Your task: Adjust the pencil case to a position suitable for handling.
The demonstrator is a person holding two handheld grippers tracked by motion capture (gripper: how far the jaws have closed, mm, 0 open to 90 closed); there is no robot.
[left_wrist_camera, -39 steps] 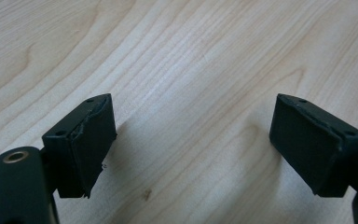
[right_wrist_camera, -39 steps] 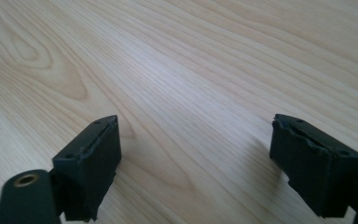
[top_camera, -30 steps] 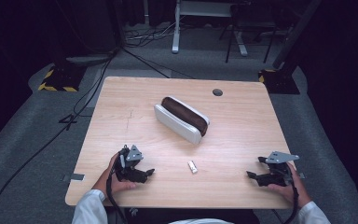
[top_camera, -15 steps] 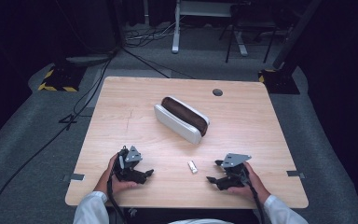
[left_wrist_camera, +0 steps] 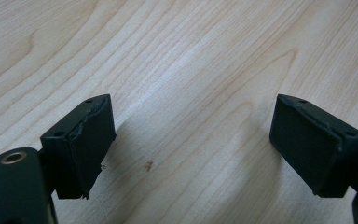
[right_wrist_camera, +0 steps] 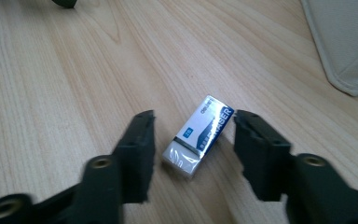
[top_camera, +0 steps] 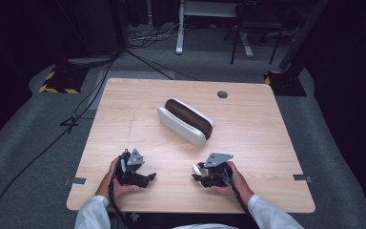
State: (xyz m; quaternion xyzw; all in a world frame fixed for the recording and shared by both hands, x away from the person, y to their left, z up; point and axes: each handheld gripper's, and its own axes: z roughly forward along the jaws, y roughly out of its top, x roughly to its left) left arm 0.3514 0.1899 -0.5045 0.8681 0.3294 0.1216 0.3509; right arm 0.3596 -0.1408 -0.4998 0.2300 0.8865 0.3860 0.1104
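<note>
My right hand-held gripper (right_wrist_camera: pixel 193 135) sits near the worktop's (top_camera: pixel 267 143) front edge; its jaws have just been closing around the eraser (right_wrist_camera: pixel 198 136), which lies flat between them, untouched. My left hand-held gripper (left_wrist_camera: pixel 191 144) rests front-left, jaws wide apart.

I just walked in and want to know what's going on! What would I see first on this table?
First you'd spot the white pencil case with its dark brown inside, lying slantwise in the middle of the wooden table. Then, near the front edge, the right tool has a small white and blue eraser between its jaws, which have just been closing but don't yet press on it. The left tool rests open on bare wood.
</note>
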